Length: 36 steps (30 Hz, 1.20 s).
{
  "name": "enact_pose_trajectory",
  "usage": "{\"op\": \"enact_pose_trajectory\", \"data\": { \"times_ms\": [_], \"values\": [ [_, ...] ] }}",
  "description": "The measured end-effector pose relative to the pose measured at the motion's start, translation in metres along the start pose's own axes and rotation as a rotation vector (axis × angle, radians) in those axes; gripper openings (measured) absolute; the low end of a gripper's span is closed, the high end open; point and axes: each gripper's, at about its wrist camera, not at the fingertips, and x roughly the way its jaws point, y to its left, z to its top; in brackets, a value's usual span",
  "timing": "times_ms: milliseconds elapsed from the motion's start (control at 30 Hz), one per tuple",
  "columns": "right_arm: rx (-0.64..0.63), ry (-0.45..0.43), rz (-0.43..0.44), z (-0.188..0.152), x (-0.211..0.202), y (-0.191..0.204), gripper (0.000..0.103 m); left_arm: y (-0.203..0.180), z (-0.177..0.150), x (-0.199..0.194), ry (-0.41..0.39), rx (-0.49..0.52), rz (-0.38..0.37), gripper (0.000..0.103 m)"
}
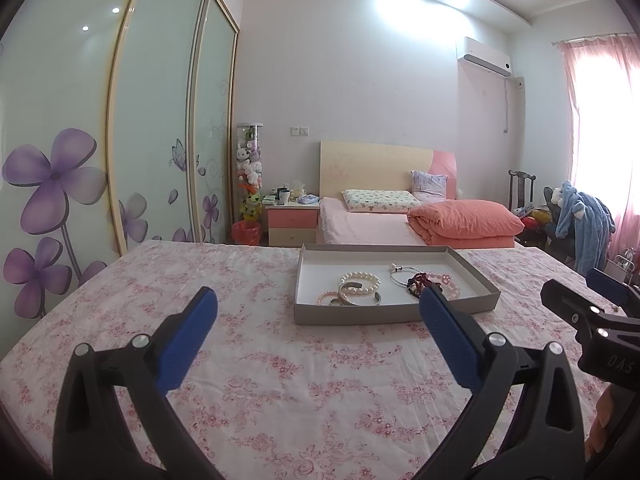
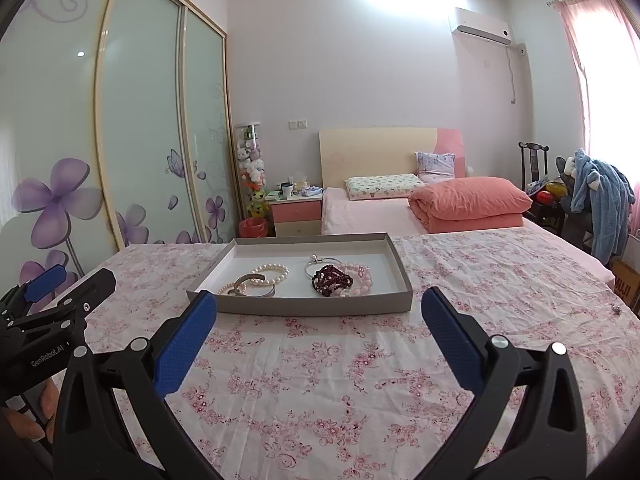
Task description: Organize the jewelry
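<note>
Two claws hover above the floral tabletop [image 2: 320,380], both spread wide with nothing between their blue pads. Going left to right in the right wrist view: the left claw [image 2: 60,280] pokes in at the left edge, released; then the shallow grey tray [image 2: 304,306] sits square ahead with all the visible jewelry inside it. At its left end lie a pale pink bead bracelet [image 2: 230,289], a silver cuff [image 2: 256,286] overlapping it, and a white pearl bracelet [image 2: 272,273] touching the cuff. Further right a thin silver bangle [image 2: 318,266] lies partly under a dark red bead bracelet [image 2: 332,280], which is heaped against a chunky pink bead bracelet [image 2: 360,280]. The right claw [image 2: 320,322] hangs in front of the tray's near wall, also released.

Since every piece already lies in the tray, yet in two tangled clusters, this could be jewelry just gathered or jewelry awaiting sorting; the pictures do not settle which. If a piece is to be lifted, it would pay to come down over the near wall, pinch one strand where it lies clear of its neighbours, and raise it slowly, as beads can snag and drag a neighbour along. The light tray may slide on the cloth, so steadying it with the other claw seems wise.
</note>
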Motion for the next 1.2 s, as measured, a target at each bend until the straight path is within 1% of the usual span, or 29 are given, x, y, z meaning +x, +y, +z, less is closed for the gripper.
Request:
{"op": "enact_pose_trajectory", "data": {
  "times_ms": [267,967,1200],
  "values": [
    [0.002,0.004,0.000,0.0009,-0.0008,0.0003,0.101,-0.0011,-0.0002,0.0026,0.019,-0.005,-0.008,0.099],
    [0.006,0.009,0.002,0.0001,0.0006,0.0010,0.101,-0.0051,-0.0034,0.0056,0.034,-0.008,-0.010,0.099],
    [0.011,0.015,0.000,-0.0049,0.0019,0.0013,0.101,-0.0068,-0.0040,0.0058,0.036,-0.008,-0.011,0.099]
  ]
}}
